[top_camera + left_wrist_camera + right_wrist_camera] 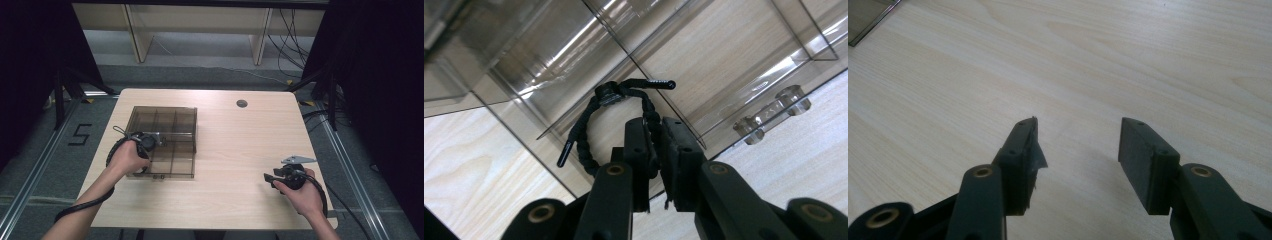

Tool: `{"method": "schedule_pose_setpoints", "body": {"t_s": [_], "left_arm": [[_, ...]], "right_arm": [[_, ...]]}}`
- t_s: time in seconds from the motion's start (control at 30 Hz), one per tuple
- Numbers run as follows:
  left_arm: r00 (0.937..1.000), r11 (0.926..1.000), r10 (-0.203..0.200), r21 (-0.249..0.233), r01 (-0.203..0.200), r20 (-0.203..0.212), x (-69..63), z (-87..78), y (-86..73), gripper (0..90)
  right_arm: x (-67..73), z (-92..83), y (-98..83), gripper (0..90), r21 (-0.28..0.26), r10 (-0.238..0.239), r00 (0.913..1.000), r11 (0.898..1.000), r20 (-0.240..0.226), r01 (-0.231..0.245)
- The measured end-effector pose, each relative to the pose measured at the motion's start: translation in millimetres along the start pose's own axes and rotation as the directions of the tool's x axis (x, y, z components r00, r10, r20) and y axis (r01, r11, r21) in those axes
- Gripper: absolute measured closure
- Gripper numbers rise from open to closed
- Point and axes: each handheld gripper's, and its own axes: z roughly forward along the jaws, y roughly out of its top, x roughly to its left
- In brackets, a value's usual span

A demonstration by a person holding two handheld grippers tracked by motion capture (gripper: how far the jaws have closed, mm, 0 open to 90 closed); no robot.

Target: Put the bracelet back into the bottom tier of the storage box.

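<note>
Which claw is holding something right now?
The left claw, over the clear divided box: its jaws are shut on a black braided cord loop. The right claw is open above bare table.

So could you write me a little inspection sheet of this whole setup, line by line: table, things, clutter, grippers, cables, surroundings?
Surface: light wooden table with a round cable port near its far edge.
Job's things: smoky clear compartment box on the table's left half; black braided cord bracelet held over one of its compartments.
Clutter: nothing seen.
Grippers: left gripper shut on the bracelet's cord, over the box; right gripper open and empty above bare table at the right.
Cables: a sheathed black cable trails from the left gripper along the forearm; loose wires lie on the floor behind.
Surroundings: dark curtains at both sides, pale shelving behind, a "5" marked on the floor.
</note>
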Motion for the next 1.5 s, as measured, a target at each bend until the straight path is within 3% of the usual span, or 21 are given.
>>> {"method": "schedule_pose_setpoints", "body": {"t_s": [0.23,0.33,0.47,0.57,0.6,0.67,0.97,1.13,1.17,1.27,1.3,1.37,1.4,1.43,1.5], "left_arm": [[1.0000,1.0000,0.001,-0.001,-0.001,-0.003,-1.7,4.8,1.8,82.1],[1.0000,0.9998,0.003,0.020,-0.004,0.004,-0.7,7.0,3.2,82.3],[1.0000,0.9997,-0.002,0.026,0.002,-0.003,1.0,10.5,3.3,82.5],[1.0000,0.9997,-0.001,0.026,0.001,-0.002,1.3,10.5,3.0,82.5],[0.9998,0.9997,-0.020,0.010,0.020,-0.001,-0.2,11.5,2.7,82.5],[1.0000,0.9996,-0.001,0.028,0.002,-0.005,1.7,10.3,3.0,82.4],[0.9997,0.9997,-0.024,0.008,0.024,-0.009,1.7,10.6,0.4,80.9],[0.9992,0.9989,-0.041,-0.024,0.041,0.002,4.0,6.5,-5.4,79.3],[0.9993,0.9979,-0.037,-0.053,0.037,0.000,5.4,2.7,-9.6,79.1],[0.9991,0.9966,-0.043,-0.070,0.043,0.000,6.2,-3.0,-14.4,78.0],[0.9986,0.9940,-0.053,-0.096,0.053,-0.004,6.5,-8.6,-20.0,77.7],[0.9985,0.9912,-0.054,-0.122,0.053,-0.008,6.4,-9.7,-23.8,77.5],[0.9994,0.9908,-0.032,-0.132,0.029,-0.016,7.8,-12.4,-26.9,77.1],[0.9992,0.9853,-0.033,-0.168,0.028,-0.025,7.5,-16.7,-34.1,76.7],[0.9992,0.9810,-0.035,-0.192,0.030,-0.022,7.7,-21.3,-41.5,75.2]], "right_arm": [[0.2,0.2,0.0,51.2,0.004,-0.002,1.0000,1.000,0.002,0.002],[-0.1,0.1,0.1,51.2,0.000,-0.008,1.0000,1.000,0.005,0.008],[-0.4,1.1,-0.2,51.3,-0.003,0.000,0.9999,1.000,-0.014,0.000],[-0.7,1.4,-0.3,51.3,0.000,0.002,0.9999,1.000,-0.017,-0.002],[-0.3,0.3,-0.2,51.3,0.005,-0.001,1.0000,1.000,-0.001,0.001],[-0.4,1.1,-0.2,51.3,-0.001,0.002,0.9999,1.000,-0.015,-0.002],[-0.1,0.2,0.0,51.4,0.001,-0.008,1.0000,1.000,0.005,0.008],[-0.2,0.9,0.0,51.4,-0.004,0.002,1.0000,1.000,-0.004,-0.002],[-2.2,1.5,-0.7,51.4,-0.013,-0.022,0.9997,1.000,0.004,0.022],[-2.6,1.9,-0.5,51.5,-0.020,-0.024,0.9997,1.000,0.005,0.024],[-0.6,0.8,0.1,51.4,-0.012,0.002,1.0000,1.000,-0.003,-0.002],[-0.2,0.7,0.1,51.4,-0.010,0.005,1.0000,1.000,-0.003,-0.005],[0.1,0.7,0.0,51.4,-0.009,0.004,1.0000,1.000,-0.004,-0.004],[-0.5,0.1,0.3,51.4,-0.016,-0.017,0.9999,1.000,0.005,0.017],[-1.9,1.3,-0.1,51.4,-0.028,-0.039,0.9992,0.999,0.009,0.040]]}}
